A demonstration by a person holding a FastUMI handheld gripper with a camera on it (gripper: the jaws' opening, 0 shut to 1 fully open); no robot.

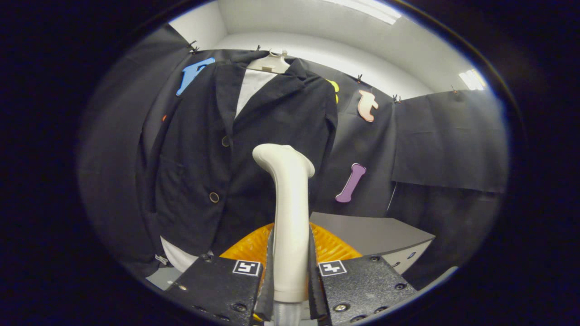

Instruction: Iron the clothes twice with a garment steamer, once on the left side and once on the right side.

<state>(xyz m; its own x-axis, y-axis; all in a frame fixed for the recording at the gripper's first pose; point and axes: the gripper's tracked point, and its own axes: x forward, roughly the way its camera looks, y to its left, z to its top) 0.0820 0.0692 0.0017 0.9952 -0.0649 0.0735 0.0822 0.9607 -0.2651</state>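
**Steamer clamped, jacket ahead**

The gripper [290, 267] has both fingers pressed on the garment steamer [288, 213], whose handle base is cut off below. Beyond the steamer's head hangs the dark jacket [226, 158] on a hanger [271, 63]; its hem hides behind an orange object [253, 246], hard to identify.

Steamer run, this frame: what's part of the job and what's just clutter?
Job:
- steamer, clamped between the jaws of the gripper, head raised toward the jacket
- dark jacket on a hanger, beyond the steamer

Lying about:
- orange ribbed thing behind the jaws
- grey table beside the jacket
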